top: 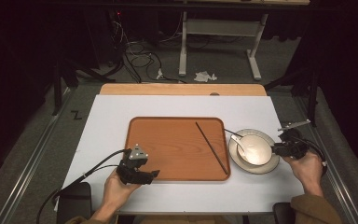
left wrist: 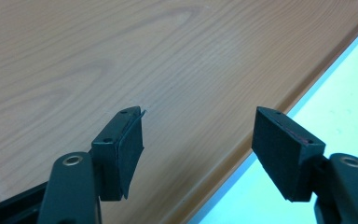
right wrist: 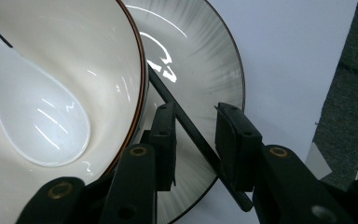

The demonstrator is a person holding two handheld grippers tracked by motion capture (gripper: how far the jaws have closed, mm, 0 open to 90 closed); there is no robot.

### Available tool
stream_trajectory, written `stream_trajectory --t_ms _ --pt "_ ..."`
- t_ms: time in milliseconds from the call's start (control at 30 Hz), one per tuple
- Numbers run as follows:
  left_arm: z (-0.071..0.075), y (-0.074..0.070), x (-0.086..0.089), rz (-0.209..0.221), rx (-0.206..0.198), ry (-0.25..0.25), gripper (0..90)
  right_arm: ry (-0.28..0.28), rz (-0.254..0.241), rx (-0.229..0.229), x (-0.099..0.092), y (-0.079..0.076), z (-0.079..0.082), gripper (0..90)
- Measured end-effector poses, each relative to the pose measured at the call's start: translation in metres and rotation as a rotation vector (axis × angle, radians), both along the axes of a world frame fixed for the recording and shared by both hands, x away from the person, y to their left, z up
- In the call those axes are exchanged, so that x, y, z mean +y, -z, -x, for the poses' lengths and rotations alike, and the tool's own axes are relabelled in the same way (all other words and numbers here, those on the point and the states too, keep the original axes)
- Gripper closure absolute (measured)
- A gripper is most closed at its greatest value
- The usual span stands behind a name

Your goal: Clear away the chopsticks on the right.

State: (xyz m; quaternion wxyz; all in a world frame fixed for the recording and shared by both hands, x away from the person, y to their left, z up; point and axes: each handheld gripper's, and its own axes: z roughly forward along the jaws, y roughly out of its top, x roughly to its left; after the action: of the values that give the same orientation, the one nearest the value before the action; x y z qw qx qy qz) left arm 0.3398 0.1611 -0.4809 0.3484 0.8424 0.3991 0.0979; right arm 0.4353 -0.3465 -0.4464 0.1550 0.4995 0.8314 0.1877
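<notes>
While our left tool [left wrist: 198, 149] hovers spread over the wooden tray [top: 168, 144], our right tool [right wrist: 193, 140] straddles, unpinched, a thin black chopstick [right wrist: 186, 123] on the grey ribbed plate [right wrist: 205, 60].

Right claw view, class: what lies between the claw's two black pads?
In the right claw view, a dark chopstick runs slantwise between the right claw's pads, resting on the grey plate beside the bowl. The pads do not yet press it.

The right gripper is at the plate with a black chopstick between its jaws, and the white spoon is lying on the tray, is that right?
Not quite. The spoon lies in the bowl, not on the tray; the right gripper view shows it. The rest holds: the right gripper is at the plate, with a black chopstick between its jaws.
</notes>
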Motion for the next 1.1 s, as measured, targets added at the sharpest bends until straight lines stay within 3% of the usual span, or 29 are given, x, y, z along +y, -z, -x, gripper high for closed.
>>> stream_trajectory --t_ms 367,667,800,1100 --pt "-0.001 0.000 0.000 0.002 0.005 0.001 33.5 0.014 0.026 0.016 -0.002 0.007 -0.002 81.3" --pt "-0.001 0.000 0.000 0.000 0.003 0.000 33.6 0.010 0.009 0.024 -0.001 0.008 -0.001 86.0" --pt "-0.001 0.000 0.000 0.000 0.002 0.000 33.6 0.014 -0.002 -0.026 -0.002 0.000 0.002 86.3" --pt "-0.001 0.001 0.000 0.002 0.005 -0.001 33.6 -0.019 -0.089 -0.125 0.002 -0.022 0.011 86.4"
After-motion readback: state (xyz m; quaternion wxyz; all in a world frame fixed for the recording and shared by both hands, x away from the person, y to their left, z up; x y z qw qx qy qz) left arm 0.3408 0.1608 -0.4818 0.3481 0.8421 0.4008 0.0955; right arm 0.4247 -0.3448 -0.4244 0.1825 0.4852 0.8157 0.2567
